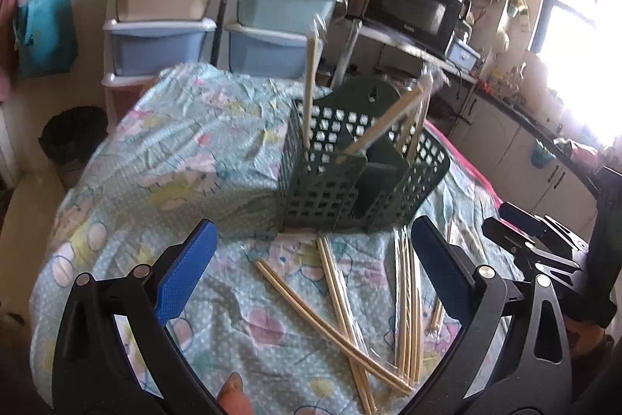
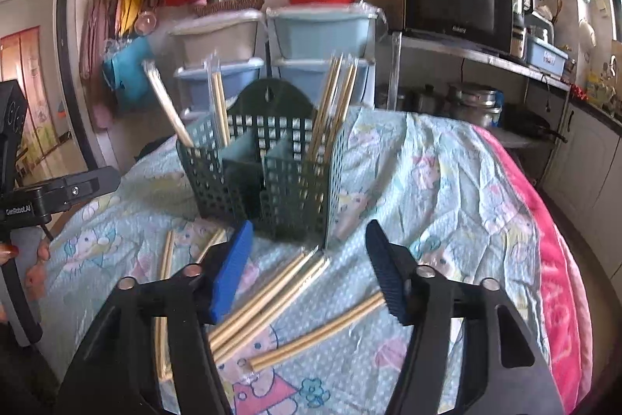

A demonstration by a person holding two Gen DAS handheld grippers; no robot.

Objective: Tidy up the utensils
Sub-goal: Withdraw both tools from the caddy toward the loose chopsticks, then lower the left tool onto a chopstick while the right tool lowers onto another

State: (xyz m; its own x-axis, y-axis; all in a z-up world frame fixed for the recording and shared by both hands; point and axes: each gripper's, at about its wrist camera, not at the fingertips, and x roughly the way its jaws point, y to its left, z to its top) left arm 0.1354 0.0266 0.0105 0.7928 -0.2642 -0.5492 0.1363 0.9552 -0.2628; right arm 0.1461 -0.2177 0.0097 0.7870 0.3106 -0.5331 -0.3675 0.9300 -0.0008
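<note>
Chopsticks (image 1: pixel 334 321) scattered before the basket (image 1: pixel 350 174)
Long axes are fanned toward the basket; both hand-held grippers, left (image 1: pixel 311 271) and right (image 2: pixel 307 271), are held open, empty.

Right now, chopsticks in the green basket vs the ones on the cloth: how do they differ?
The pale wooden chopsticks in the dark green perforated plastic basket stand upright or leaning; the pale wooden chopsticks on the floral cloth lie flat. The basket ones are sorted into compartments; the cloth ones are scattered and crossing. Both sets look alike, some in clear sleeves.

left gripper (image 1: pixel 313 269) open, right gripper (image 2: pixel 309 269) open — empty
</note>
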